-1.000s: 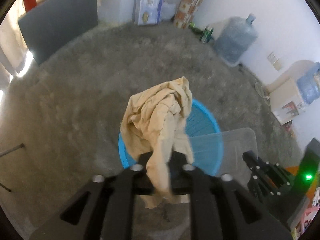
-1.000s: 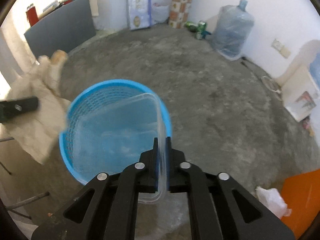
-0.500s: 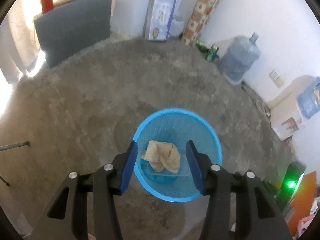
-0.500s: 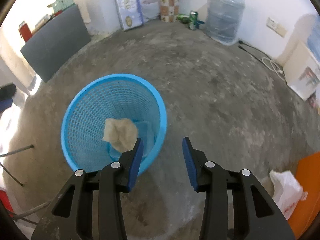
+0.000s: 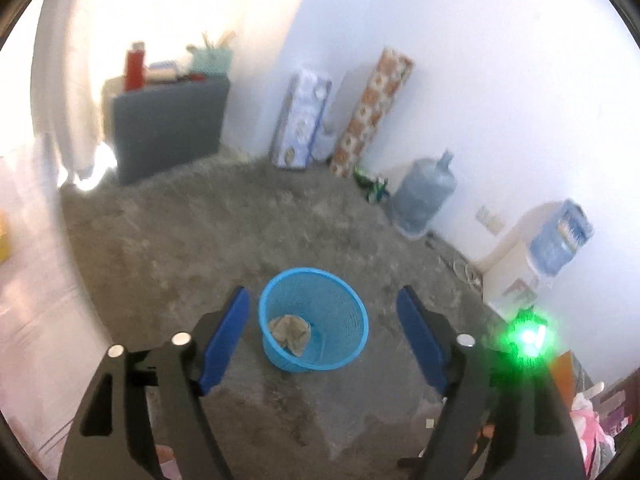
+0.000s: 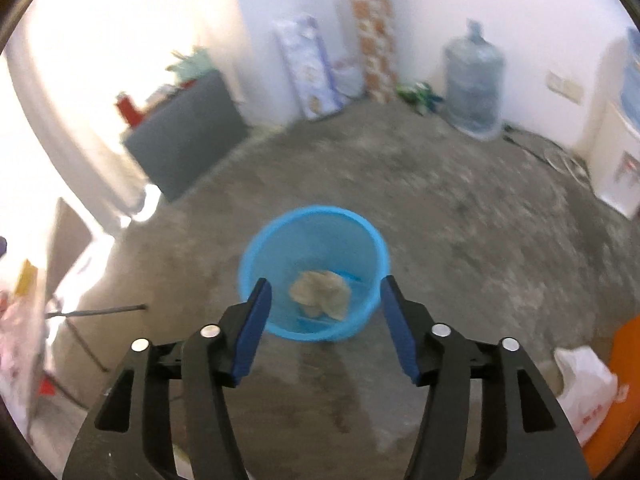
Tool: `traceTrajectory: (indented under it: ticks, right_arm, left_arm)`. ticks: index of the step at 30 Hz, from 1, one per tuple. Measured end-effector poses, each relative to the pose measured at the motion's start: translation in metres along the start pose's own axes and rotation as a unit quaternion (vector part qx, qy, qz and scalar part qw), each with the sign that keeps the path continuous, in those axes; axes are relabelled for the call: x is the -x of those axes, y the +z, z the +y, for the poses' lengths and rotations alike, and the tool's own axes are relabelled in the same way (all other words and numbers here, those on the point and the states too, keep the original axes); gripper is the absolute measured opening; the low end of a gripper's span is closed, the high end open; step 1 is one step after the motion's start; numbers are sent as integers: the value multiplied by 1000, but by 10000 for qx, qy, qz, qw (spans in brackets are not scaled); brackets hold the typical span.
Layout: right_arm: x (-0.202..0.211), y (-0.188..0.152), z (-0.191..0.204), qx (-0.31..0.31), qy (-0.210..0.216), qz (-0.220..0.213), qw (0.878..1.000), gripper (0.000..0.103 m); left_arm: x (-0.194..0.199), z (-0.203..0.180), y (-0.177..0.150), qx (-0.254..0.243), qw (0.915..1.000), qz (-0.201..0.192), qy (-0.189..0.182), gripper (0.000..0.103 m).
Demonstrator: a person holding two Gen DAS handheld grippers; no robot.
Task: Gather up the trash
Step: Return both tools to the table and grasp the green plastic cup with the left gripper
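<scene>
**Both grippers empty above the bin, jaws spreading**

I have the left gripper point(image 5: 322, 340) and the right gripper point(image 6: 324, 326) both looking down at the blue basket point(image 5: 346, 296), each with its jaws opening and nothing between them. The crumpled tan paper point(image 5: 290, 330) lies at the bottom of the basket, beside what looks like a clear plastic piece, though blur hides its outline.

The white plastic bag point(image 6: 584, 384) on the floor next to an orange object point(image 6: 624, 380) I judge to be the next candidate: light, soft and slippery, best pinched at a gathered fold.

The basket stands alone on bare concrete floor point(image 6: 460, 220), well apart from the walls, so I have open room on every side; a thin metal leg point(image 6: 96, 312) at left is the only nearby snag.
</scene>
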State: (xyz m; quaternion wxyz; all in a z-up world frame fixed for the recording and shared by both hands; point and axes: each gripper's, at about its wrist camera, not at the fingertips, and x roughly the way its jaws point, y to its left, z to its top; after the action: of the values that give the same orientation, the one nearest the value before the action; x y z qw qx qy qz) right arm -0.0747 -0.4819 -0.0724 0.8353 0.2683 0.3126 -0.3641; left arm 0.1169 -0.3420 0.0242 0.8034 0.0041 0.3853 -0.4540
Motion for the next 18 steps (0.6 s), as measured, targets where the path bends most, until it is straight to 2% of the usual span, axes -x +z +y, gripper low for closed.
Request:
traceTrajectory:
  ticks: [2, 5, 8, 11, 12, 14, 16, 18]
  right_arm:
    - [18, 5, 23, 273, 255, -148, 9992, 62]
    - [42, 9, 61, 715, 615, -368, 9949, 71]
    - [61, 8, 102, 1180, 856, -515, 9880, 81]
    - [75, 3, 146, 1717, 1052, -588, 9778, 91]
    - [81, -1, 165, 1953, 1119, -639, 9722, 95]
    - [87, -8, 193, 2277, 1177, -673, 9642, 95]
    - [93, -18, 226, 2616, 1227, -749, 9544, 95]
    - [98, -29, 253, 2850, 1285, -781, 9467, 95]
  left_arm:
    - [31, 12, -10, 88, 9998, -115, 136, 78]
    - [83, 40, -32, 325, 9974, -337, 555, 79]
    - [136, 72, -61, 613, 9905, -523, 1110, 81]
    - [174, 99, -86, 822, 9845, -612, 1422, 86]
    - [191, 109, -95, 943, 9811, -672, 1550, 91]
    - [224, 131, -114, 1218, 9700, -931, 1889, 97]
    - [251, 149, -129, 1507, 9568, -1178, 2191, 97]
    - [269, 168, -140, 1847, 9452, -1329, 2343, 97]
